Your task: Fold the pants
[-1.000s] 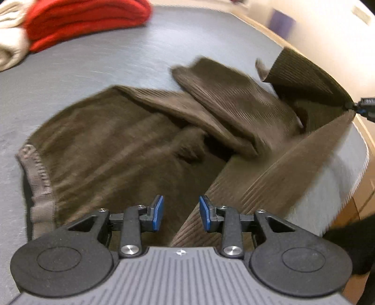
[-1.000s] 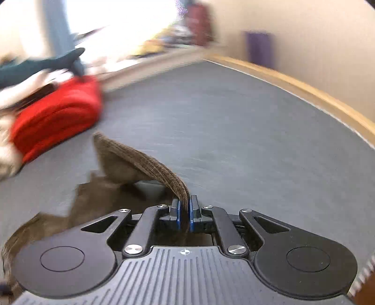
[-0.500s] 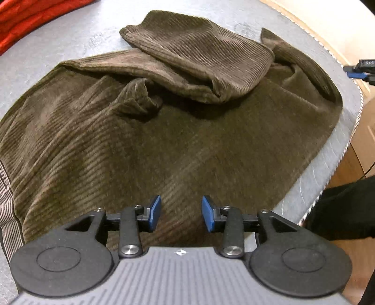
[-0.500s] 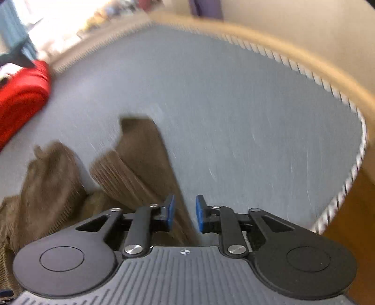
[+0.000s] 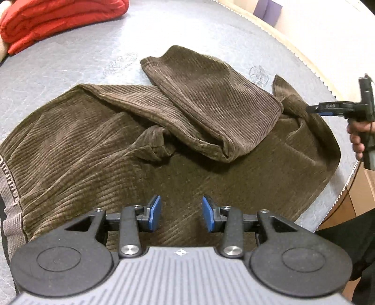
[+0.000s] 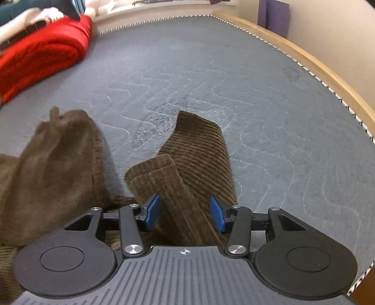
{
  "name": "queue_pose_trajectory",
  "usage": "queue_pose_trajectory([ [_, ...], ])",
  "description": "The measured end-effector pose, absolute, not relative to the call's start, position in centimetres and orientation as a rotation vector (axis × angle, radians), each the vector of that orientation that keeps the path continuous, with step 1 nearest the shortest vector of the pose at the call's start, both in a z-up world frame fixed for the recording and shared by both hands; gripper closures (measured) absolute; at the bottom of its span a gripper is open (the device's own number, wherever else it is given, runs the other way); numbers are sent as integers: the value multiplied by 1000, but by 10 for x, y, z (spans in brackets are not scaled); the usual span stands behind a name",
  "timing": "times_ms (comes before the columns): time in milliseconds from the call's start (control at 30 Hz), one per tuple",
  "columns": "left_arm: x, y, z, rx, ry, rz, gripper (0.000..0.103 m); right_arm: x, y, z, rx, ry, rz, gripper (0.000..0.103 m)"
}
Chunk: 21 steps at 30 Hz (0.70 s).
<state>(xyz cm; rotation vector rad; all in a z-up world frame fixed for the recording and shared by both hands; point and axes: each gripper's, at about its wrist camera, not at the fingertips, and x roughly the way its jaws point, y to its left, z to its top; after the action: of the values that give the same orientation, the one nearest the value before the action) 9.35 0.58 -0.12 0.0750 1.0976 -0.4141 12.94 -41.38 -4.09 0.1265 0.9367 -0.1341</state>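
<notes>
Brown corduroy pants (image 5: 98, 145) lie spread and rumpled on the grey mattress (image 5: 70, 63), one leg folded back over the other, the waistband (image 5: 11, 194) at the left edge. My left gripper (image 5: 181, 213) hovers open above the flat lower part of the cloth, nothing between its pads. In the right wrist view a curled leg end of the pants (image 6: 187, 159) rests on the mattress (image 6: 257, 93) between the jaws of my right gripper (image 6: 185, 215), which are opening; the blue pads do not press on it. The right gripper (image 5: 337, 109), held by a hand, shows at the right edge of the left wrist view.
Folded red cloth (image 5: 58, 18) lies at the far left of the mattress, also seen as red cloth (image 6: 42, 54) beside pale clothing. A wooden bed frame (image 6: 316, 63) runs along the far and right side. The mattress's near right edge (image 5: 346, 185) drops off to the floor.
My right gripper let go of the raised pant leg and sank; the leg end now lies curled on the mattress. The left gripper shifted over the spread cloth and stays open.
</notes>
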Motion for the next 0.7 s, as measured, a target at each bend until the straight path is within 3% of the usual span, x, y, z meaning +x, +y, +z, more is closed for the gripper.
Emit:
queue_pose_trajectory([
  [133, 94, 17, 0, 81, 1098, -396, 60, 142, -414, -52, 128, 966, -105, 56],
  [200, 95, 20, 1, 76, 1097, -389, 60, 141, -416, -50, 166, 955, -60, 86],
  [400, 98, 15, 5, 73, 1083, -391, 60, 106, -444, -18, 263, 777, -107, 91],
  [533, 96, 6, 5, 85, 1078, -403, 60, 55, -515, -1, 467, 601, -486, 92],
  [600, 95, 1, 3, 97, 1081, -406, 60, 28, -552, -14, 589, 627, -708, 92],
  [700, 95, -3, -1, 112, 1087, -405, 60, -2, -595, -61, 787, 817, -884, 94],
])
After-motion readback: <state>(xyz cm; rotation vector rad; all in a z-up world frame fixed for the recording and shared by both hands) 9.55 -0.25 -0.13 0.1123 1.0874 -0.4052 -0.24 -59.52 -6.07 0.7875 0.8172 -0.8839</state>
